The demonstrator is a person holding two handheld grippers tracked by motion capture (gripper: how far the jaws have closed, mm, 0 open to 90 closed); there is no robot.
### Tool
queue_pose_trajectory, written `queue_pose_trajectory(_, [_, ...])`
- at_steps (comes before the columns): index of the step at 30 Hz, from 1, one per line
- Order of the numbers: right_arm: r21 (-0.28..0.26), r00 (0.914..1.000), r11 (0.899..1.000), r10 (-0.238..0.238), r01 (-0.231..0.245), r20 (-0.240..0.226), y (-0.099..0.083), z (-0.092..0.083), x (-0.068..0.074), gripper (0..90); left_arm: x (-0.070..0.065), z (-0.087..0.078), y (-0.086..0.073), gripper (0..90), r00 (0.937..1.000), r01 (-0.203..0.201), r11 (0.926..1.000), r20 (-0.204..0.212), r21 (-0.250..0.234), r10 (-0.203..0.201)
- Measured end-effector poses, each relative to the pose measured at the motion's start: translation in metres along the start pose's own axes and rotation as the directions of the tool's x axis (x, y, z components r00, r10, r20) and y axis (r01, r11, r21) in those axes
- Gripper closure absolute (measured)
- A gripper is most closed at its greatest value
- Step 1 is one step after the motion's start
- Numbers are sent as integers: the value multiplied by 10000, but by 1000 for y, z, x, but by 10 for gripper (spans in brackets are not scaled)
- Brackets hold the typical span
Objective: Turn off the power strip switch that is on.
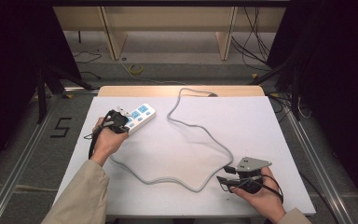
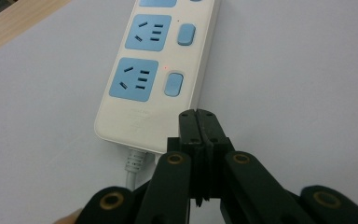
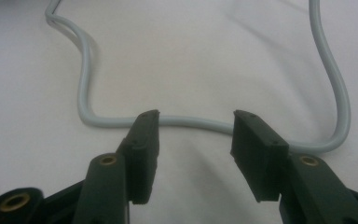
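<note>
High view: a white power strip [image 1: 137, 117] lies at ten o'clock on the table [image 1: 261, 121], the left gripper [image 1: 118, 122], jaws pressed together, at its cord end. The right gripper [image 1: 227, 173], jaws spread, waits by the grey cord [image 1: 205, 133] at five o'clock. Snagging that loop could drag the strip. The plug end runs off the far edge.

Black "5" marked on grey floor [image 1: 37, 140] left of table [image 1: 261, 140]; no other readable text
</note>
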State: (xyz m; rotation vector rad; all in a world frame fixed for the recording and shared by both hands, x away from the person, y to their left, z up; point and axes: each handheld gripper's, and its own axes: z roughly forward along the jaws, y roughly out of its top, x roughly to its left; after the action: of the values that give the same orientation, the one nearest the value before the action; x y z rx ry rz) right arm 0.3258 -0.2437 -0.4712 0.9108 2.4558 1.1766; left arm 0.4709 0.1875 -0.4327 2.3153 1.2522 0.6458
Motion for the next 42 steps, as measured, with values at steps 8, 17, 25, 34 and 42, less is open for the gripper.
queue_pose_trajectory(8, [-5, 10000, 10000, 21, -21, -4, 0, 0, 0, 522, 5, 2, 7, 897, 10000, -22, 9999, -29, 132, 23])
queue_pose_trajectory(17, [-6, 10000, 10000, 35, -35, -1, 0, 0, 0, 522, 9, 5, 13, 897, 10000, -69, 9996, -25, 278, 70])
queue_pose_trajectory(25, [-9, 10000, 10000, 40, -40, -2, 0, 0, -1, 521, 13, 10, 17, 897, 10000, -79, 9992, 14, 404, 79])
queue_pose_trajectory(34, [-1, 10000, 10000, 39, -39, -5, 0, 0, -1, 522, 16, 16, 26, 897, 9998, -205, 9983, -23, 545, 206])
queue_pose_trajectory(42, [-5, 10000, 10000, 40, -40, 5, -1, -1, -1, 521, 16, 25, 34, 897, 9990, -436, 9965, -11, 709, 438])
